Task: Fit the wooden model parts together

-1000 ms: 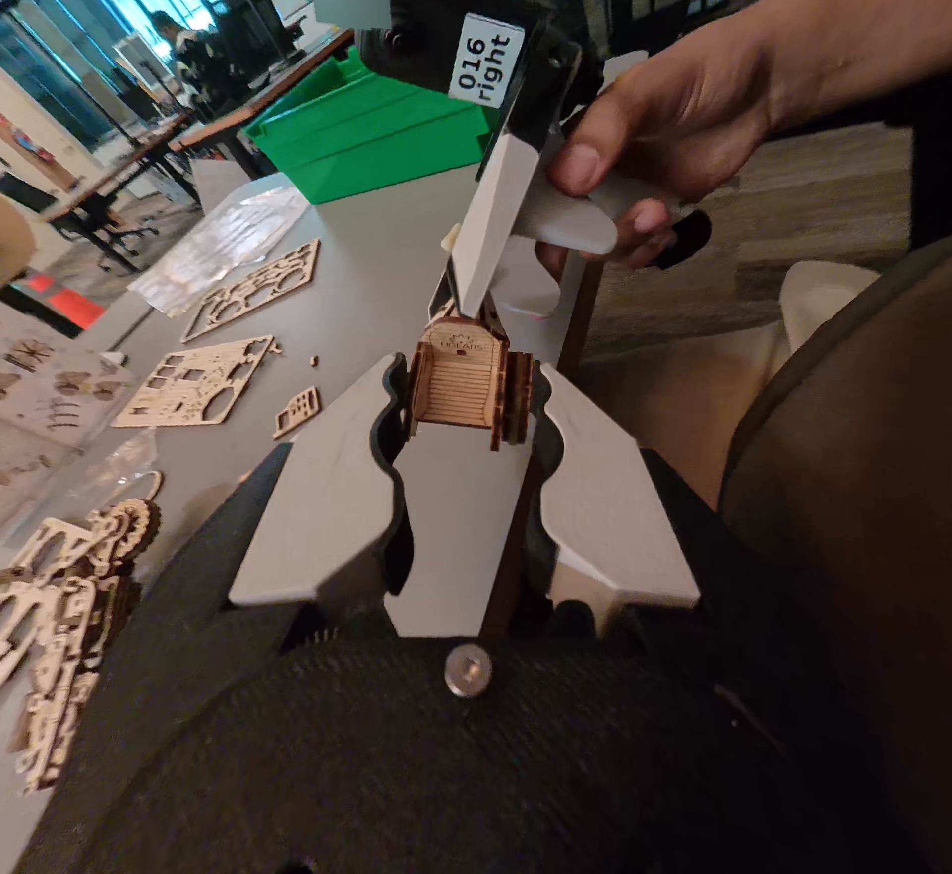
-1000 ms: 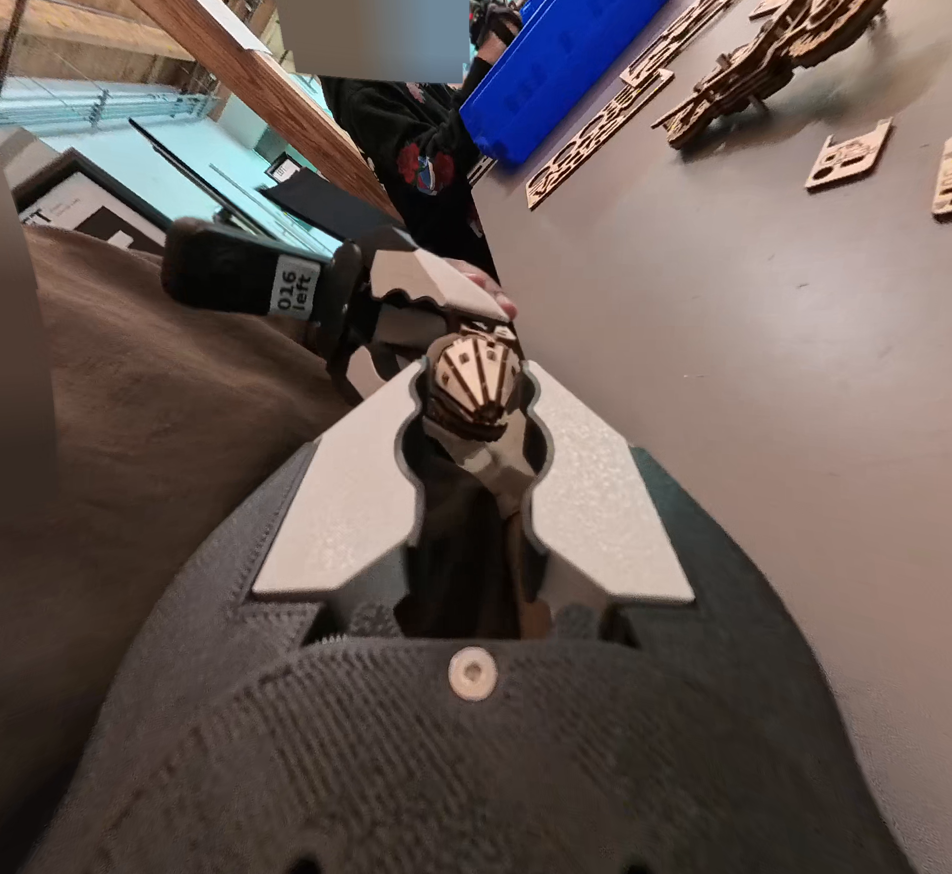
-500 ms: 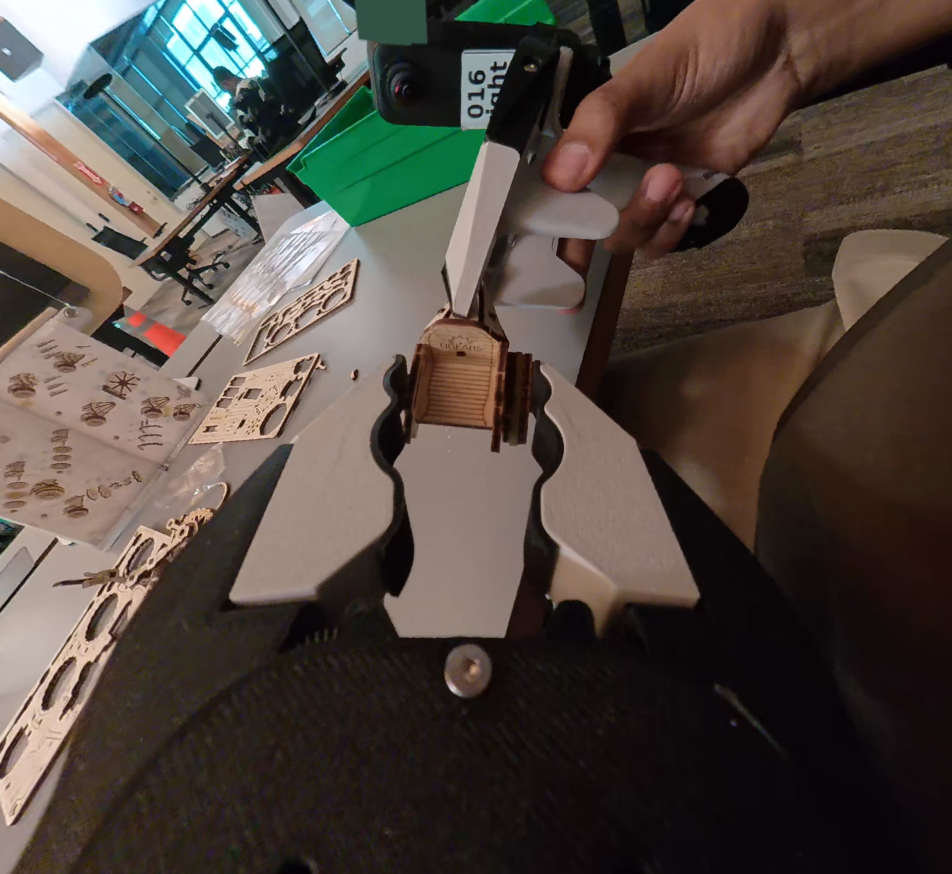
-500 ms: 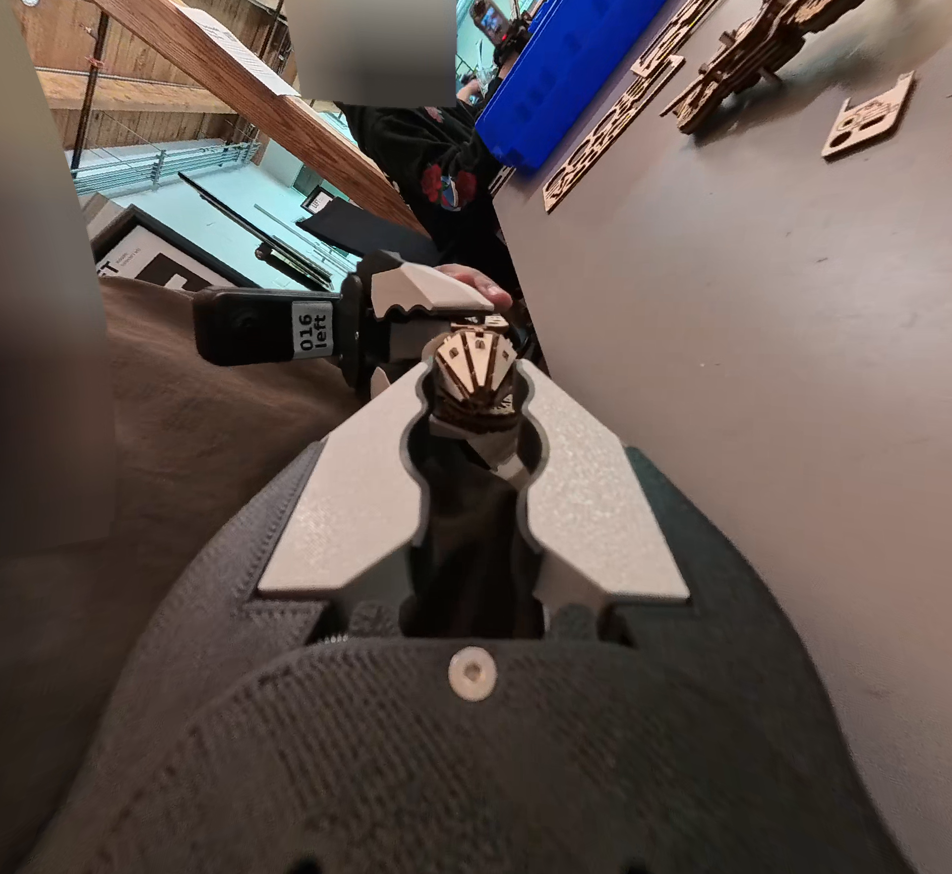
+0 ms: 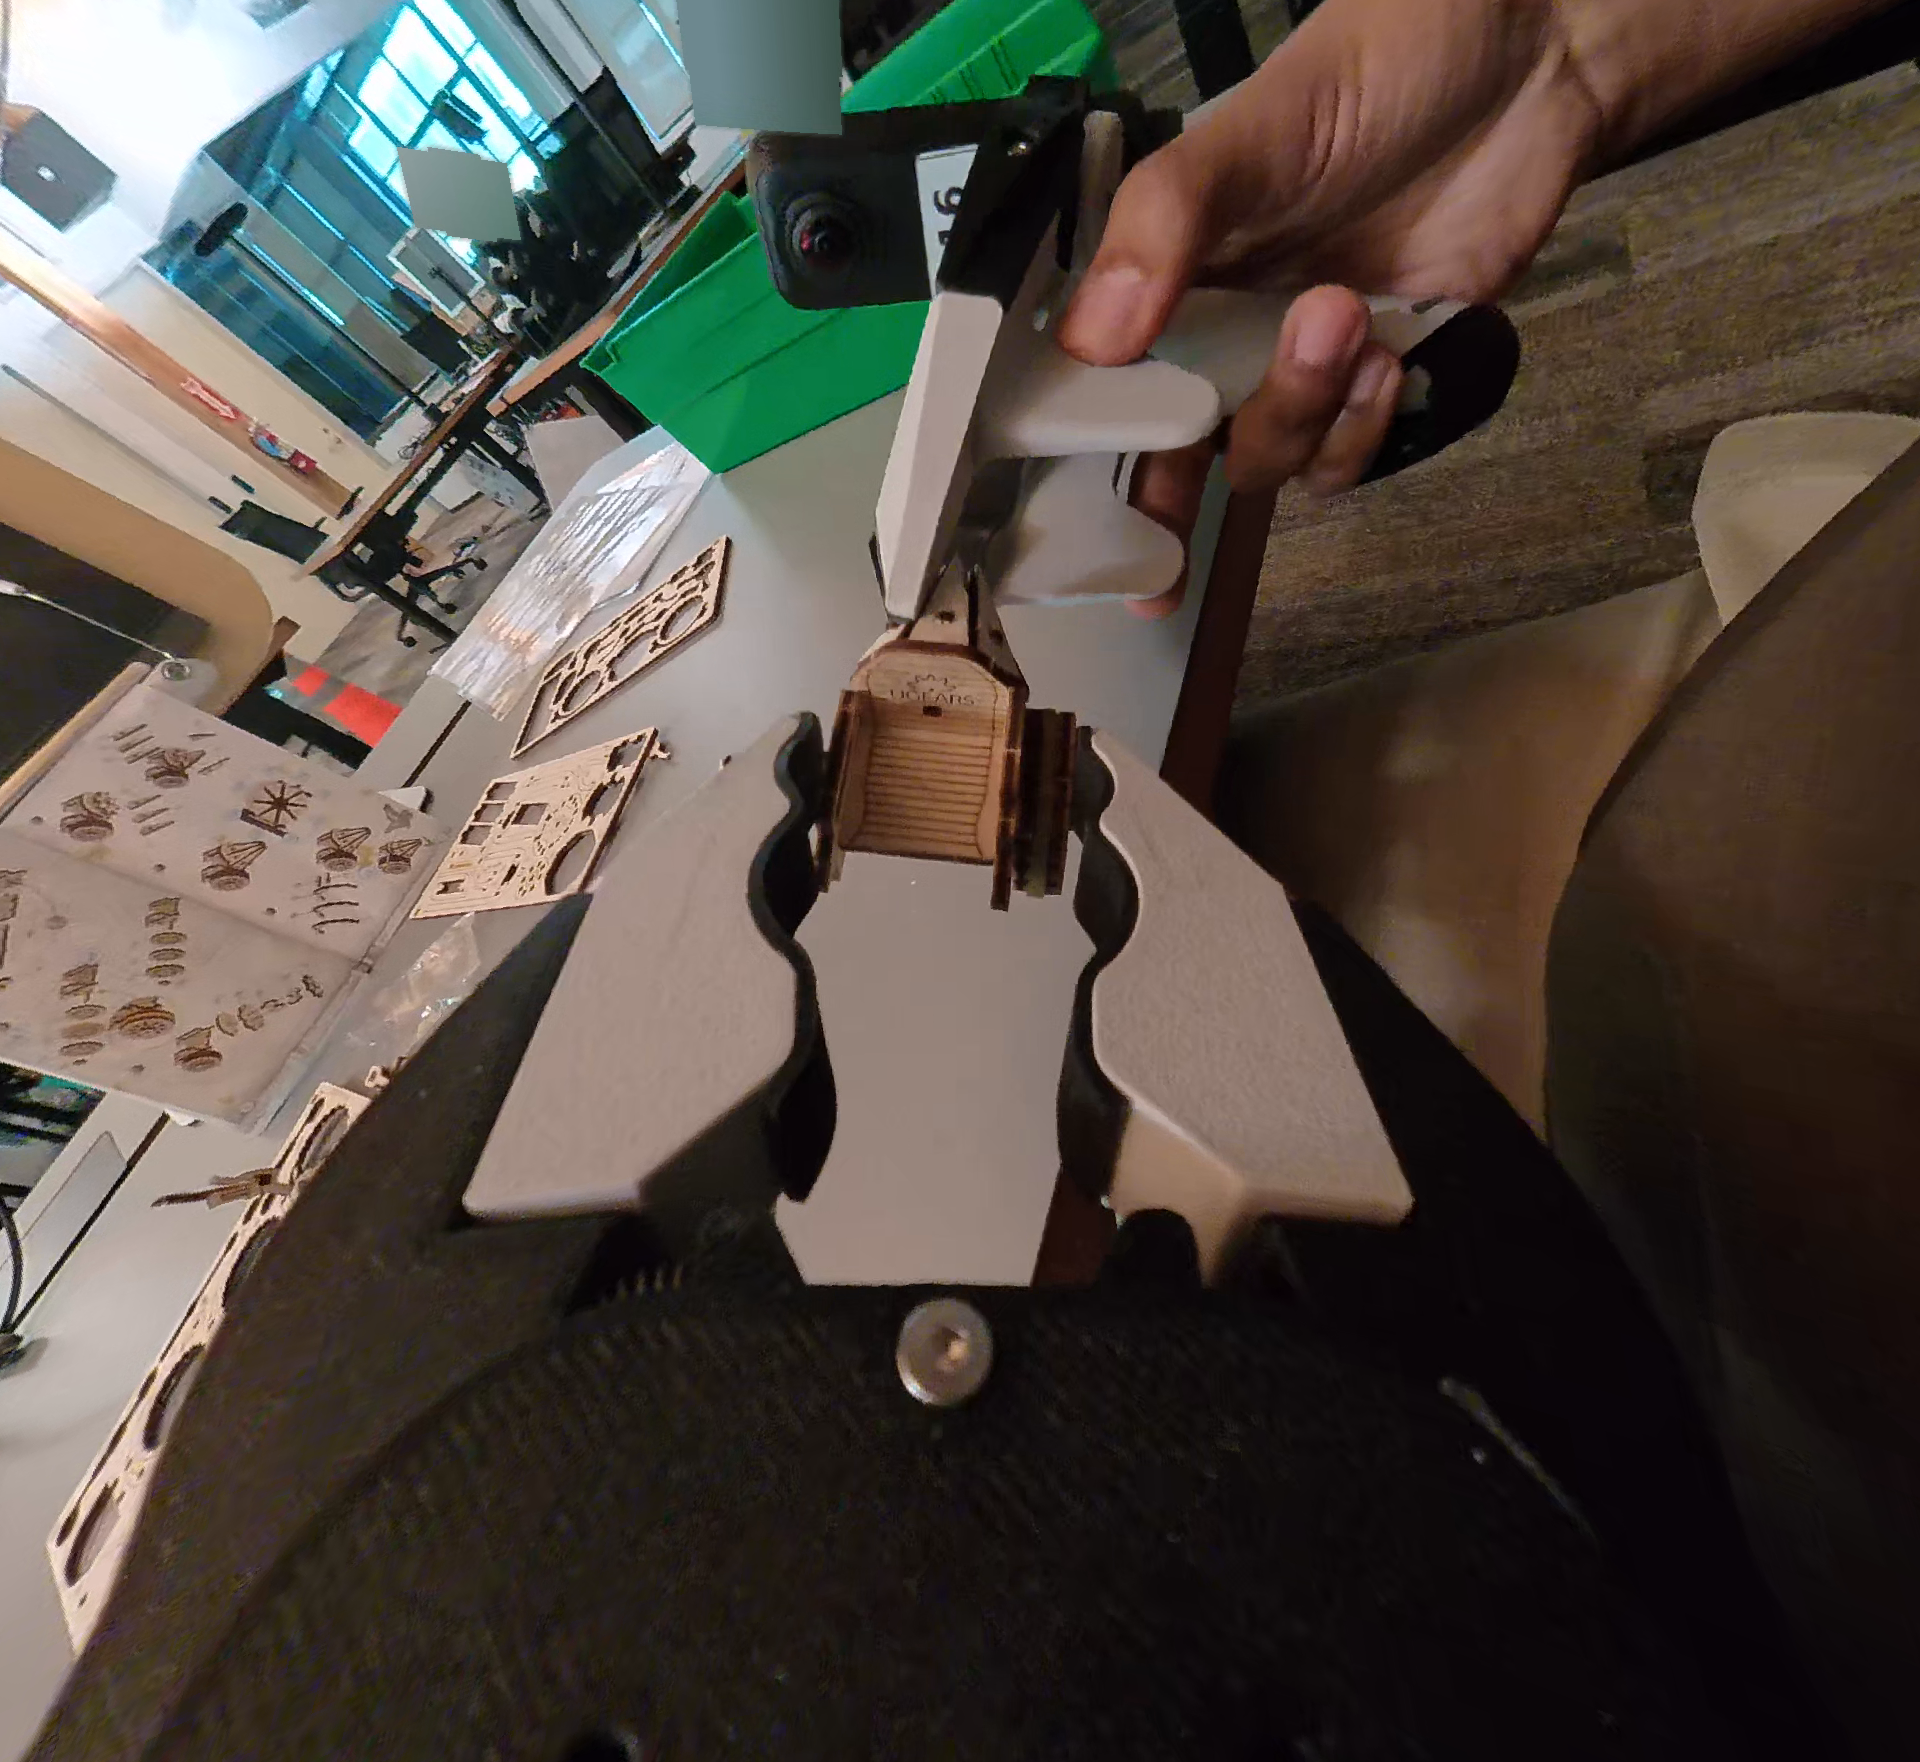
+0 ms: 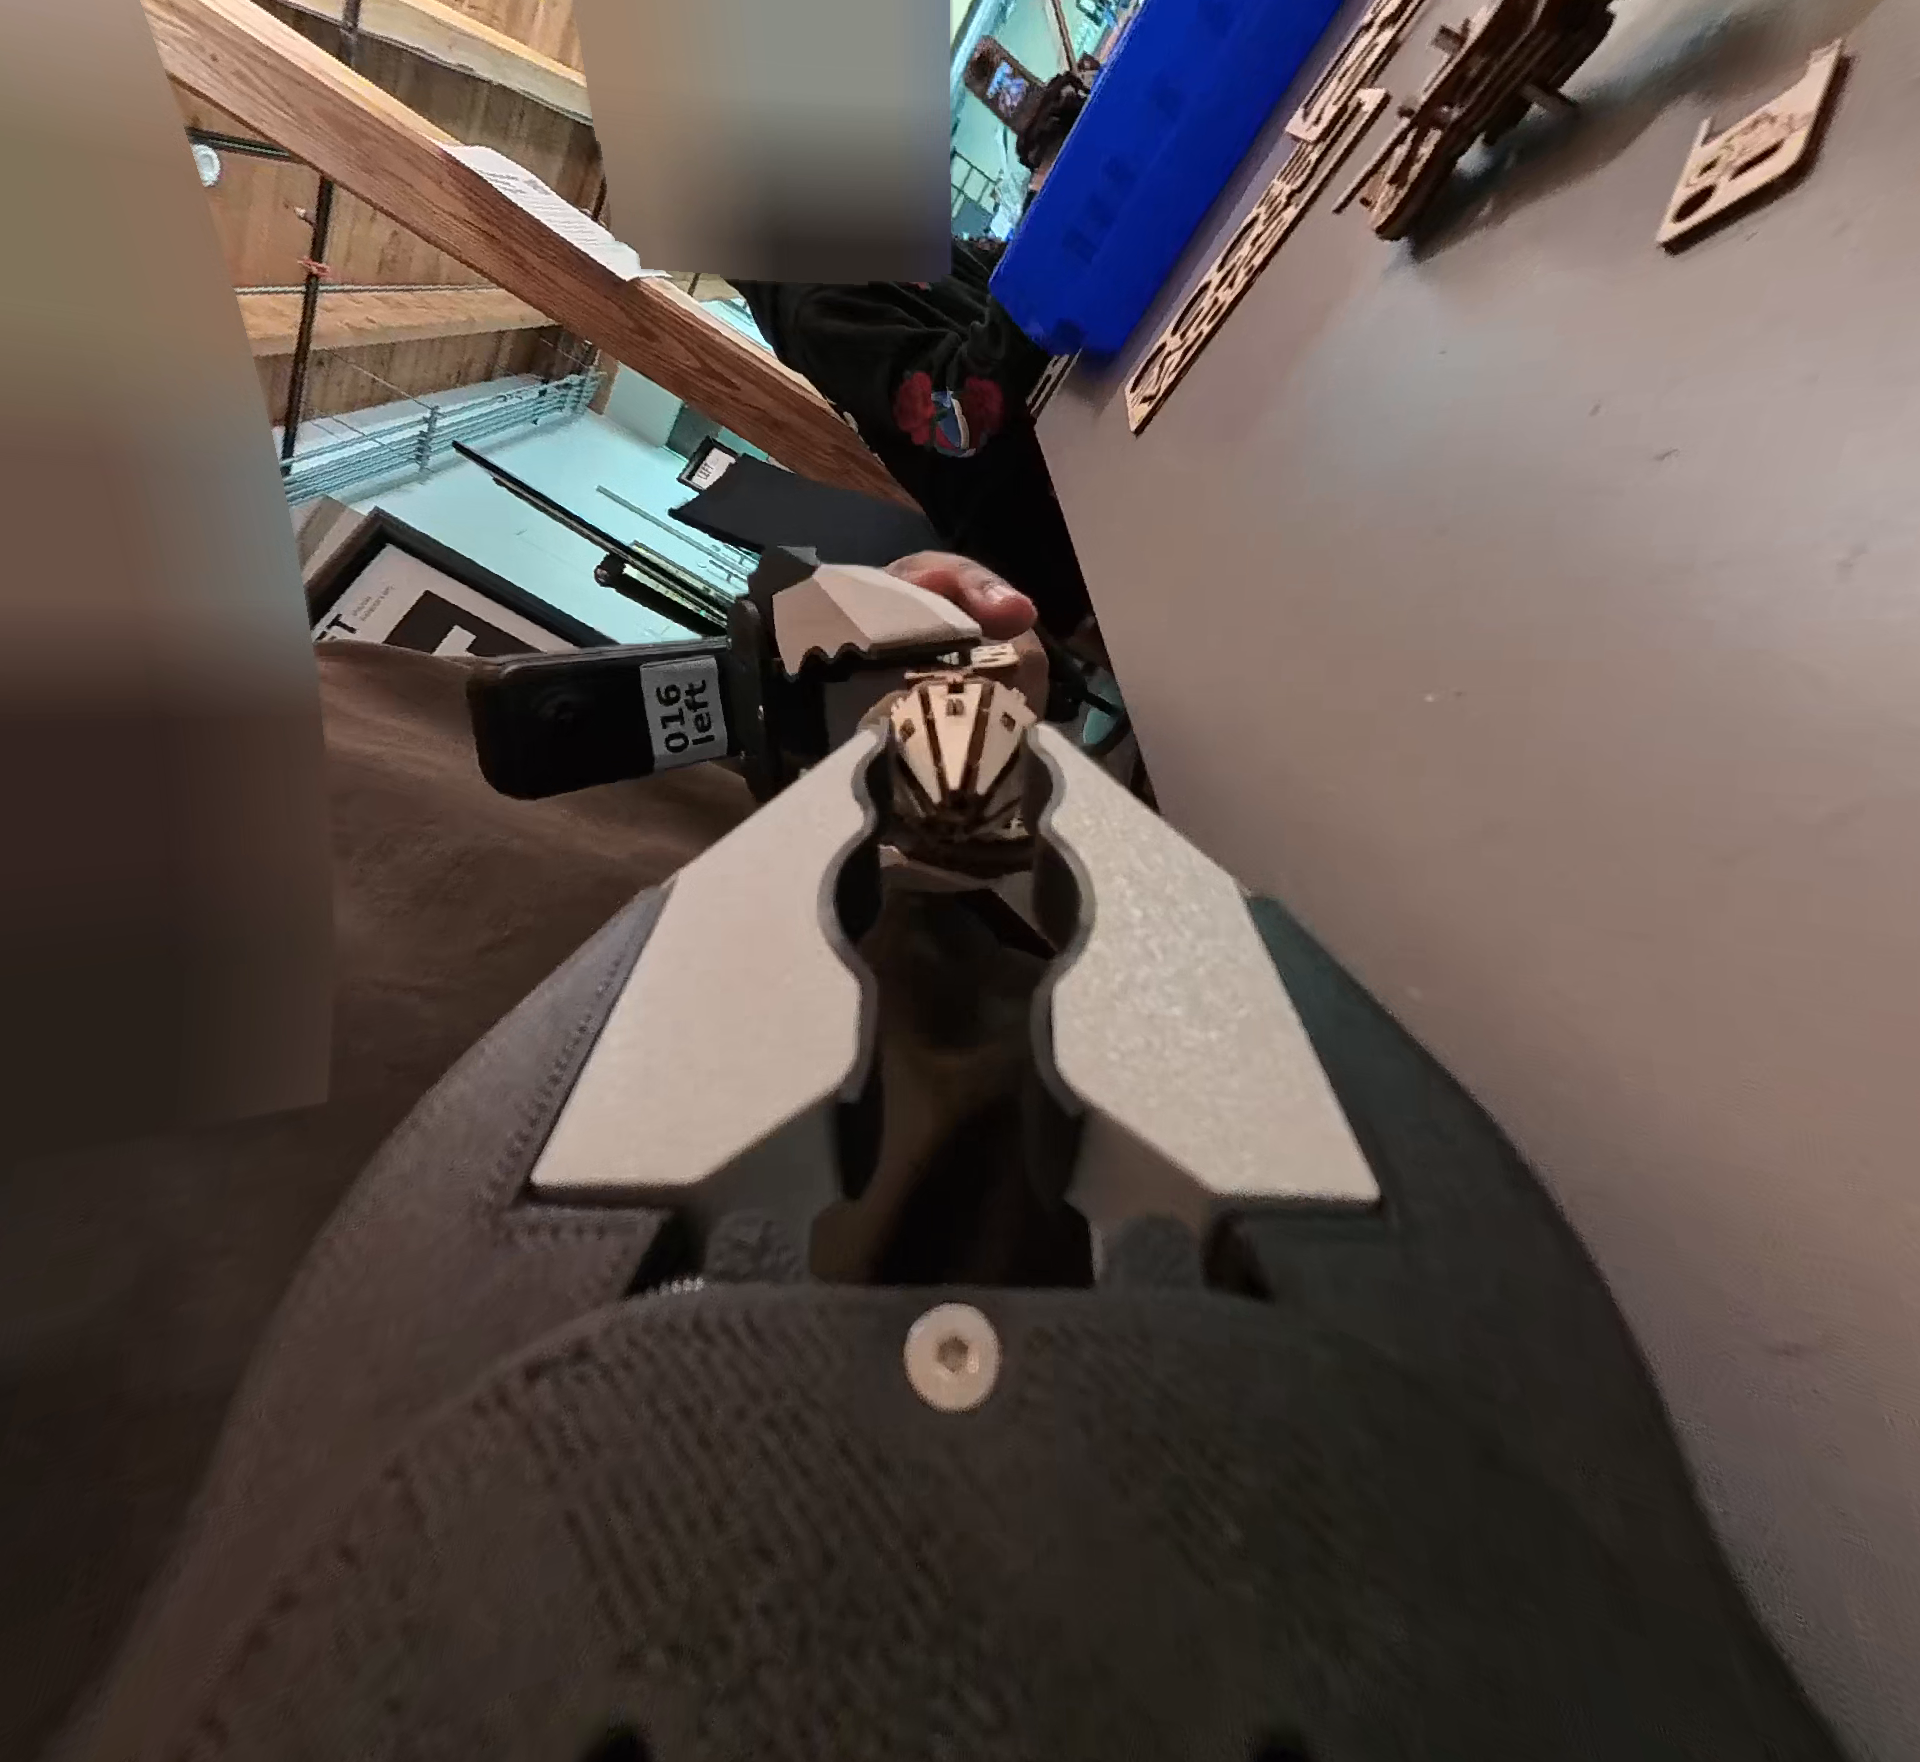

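Observation:
In the left wrist view my left gripper is shut on a small wooden cab-shaped box, held above the grey table near its edge. My right gripper comes down from above, held by a hand, and its wooden piece meets the top of the box. In the right wrist view my right gripper is shut on a fan-shaped ribbed wooden piece. The left gripper lies just beyond it, and the joint between the parts is hidden.
A green bin, cut-out wooden sheets and an instruction sheet lie on the table to the left. In the right wrist view there are a blue bin, an assembled wooden model and a small wooden panel. A person's lap is on the right.
Both grippers keep their holds with the two parts pressed together. The pair has tilted, so the background has swung in both views; the right gripper now leans more over the box.

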Available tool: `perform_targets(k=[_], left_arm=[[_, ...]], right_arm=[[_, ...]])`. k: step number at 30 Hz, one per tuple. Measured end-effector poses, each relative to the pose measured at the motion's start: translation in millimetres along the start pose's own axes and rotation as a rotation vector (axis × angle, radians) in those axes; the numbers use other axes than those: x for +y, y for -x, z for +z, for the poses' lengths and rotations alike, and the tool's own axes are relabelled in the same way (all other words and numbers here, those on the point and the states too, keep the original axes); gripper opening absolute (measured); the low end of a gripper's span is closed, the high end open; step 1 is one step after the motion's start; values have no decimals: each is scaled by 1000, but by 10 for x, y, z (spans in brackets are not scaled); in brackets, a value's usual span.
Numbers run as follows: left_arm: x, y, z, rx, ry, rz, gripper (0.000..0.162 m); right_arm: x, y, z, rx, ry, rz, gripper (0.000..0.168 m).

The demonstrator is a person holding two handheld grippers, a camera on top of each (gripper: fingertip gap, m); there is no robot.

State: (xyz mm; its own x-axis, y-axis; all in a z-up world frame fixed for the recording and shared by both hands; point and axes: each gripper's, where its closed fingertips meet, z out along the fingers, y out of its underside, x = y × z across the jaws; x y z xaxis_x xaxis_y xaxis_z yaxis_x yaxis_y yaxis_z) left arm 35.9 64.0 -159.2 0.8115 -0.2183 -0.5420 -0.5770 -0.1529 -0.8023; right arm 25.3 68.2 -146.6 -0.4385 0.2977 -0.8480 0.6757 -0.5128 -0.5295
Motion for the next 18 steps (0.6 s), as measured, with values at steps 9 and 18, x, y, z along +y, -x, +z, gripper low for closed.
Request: perform_targets(k=[9,18], left_arm=[[-49,19,-1,54,-37,-178,44],[-99,-18,-84,417,-128,-855,45]], right_arm=[[-88,103,-59,-9,-6,-127,22],[-58,346,-73,240,71,-1058,39]])
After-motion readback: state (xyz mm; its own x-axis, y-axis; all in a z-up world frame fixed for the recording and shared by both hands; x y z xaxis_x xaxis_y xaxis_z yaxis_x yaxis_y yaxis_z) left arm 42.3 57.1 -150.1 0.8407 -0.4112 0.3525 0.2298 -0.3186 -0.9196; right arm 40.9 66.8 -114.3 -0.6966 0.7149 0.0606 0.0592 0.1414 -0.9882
